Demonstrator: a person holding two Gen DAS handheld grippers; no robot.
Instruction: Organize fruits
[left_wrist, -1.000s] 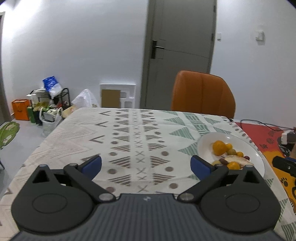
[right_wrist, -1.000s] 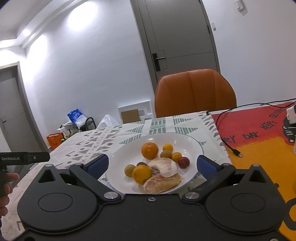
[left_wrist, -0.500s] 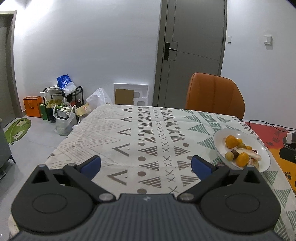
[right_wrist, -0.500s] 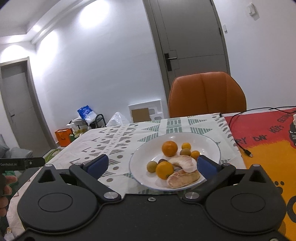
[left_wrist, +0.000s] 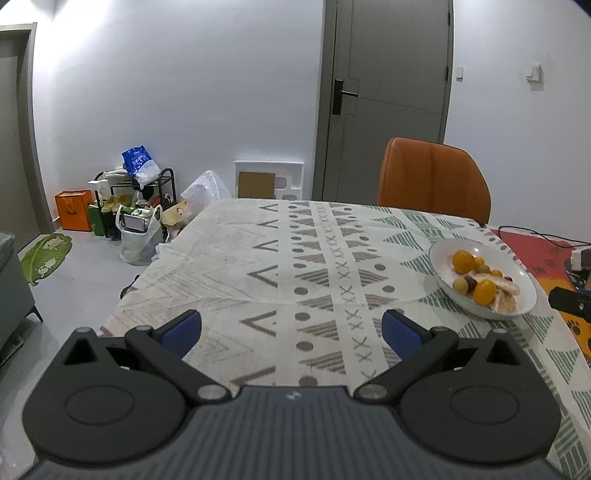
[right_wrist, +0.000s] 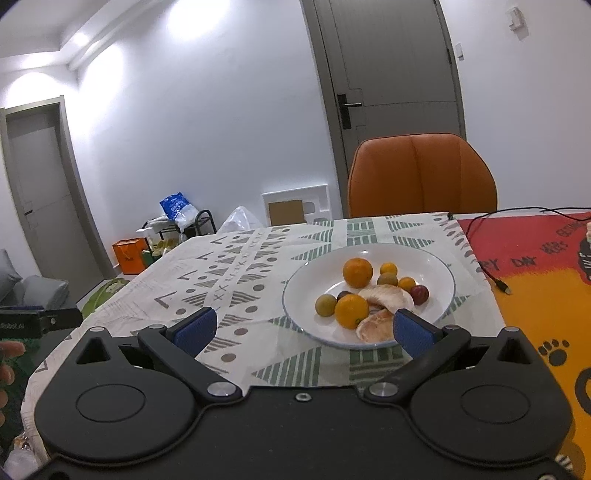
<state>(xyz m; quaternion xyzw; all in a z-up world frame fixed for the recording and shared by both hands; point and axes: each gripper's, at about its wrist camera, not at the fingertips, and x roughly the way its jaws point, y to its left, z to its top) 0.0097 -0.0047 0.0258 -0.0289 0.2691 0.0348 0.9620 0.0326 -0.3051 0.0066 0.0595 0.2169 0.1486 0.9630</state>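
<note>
A white plate (right_wrist: 439, 273) of fruit sits on the patterned tablecloth (right_wrist: 236, 273). It holds two oranges (right_wrist: 357, 272), several small yellow, green and dark red fruits, and peeled pomelo pieces (right_wrist: 388, 297). My right gripper (right_wrist: 303, 330) is open and empty, just short of the plate's near rim. My left gripper (left_wrist: 291, 330) is open and empty over the tablecloth (left_wrist: 295, 258), well left of the plate (left_wrist: 443, 254). The oranges (left_wrist: 463, 261) also show in the left wrist view.
An orange chair (right_wrist: 421, 173) stands behind the table. A red and orange mat (right_wrist: 535, 273) with a black cable (right_wrist: 487, 273) lies right of the plate. Bags, a rack and boxes (left_wrist: 129, 206) sit on the floor at left. The other gripper's tip (left_wrist: 570, 301) shows at the right edge.
Both grippers have pulled back from the table and away from the plate, so the plate looks smaller and farther. Both stay open and empty.
</note>
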